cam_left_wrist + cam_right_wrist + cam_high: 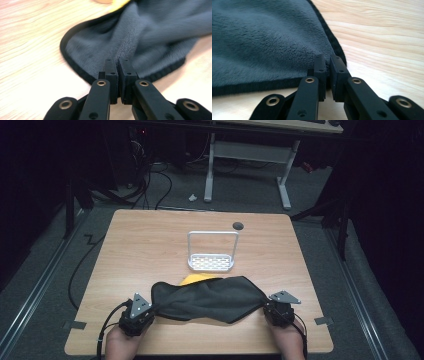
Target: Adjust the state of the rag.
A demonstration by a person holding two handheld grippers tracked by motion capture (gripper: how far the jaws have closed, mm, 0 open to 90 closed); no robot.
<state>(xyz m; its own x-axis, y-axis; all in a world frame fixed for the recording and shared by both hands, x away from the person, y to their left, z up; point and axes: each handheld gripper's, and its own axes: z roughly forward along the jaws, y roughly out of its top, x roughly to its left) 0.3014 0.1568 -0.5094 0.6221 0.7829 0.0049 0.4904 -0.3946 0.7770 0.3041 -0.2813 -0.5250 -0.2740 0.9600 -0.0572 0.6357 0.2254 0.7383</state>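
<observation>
Cloth (210,299) over yellow item (197,279)

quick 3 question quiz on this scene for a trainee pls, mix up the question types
1. True or false: both claws are clamped on the dark grey cloth.
2. What sits beyond the cloth, toward the table's far edge? A) white wire rack B) blue bowl C) glass bottle
3. What colour is the item peeking out from under the cloth's far edge?

Key
1. True: the left claw and the right claw each pinch an end of the cloth.
2. A, the white wire rack.
3. Yellow.
</observation>
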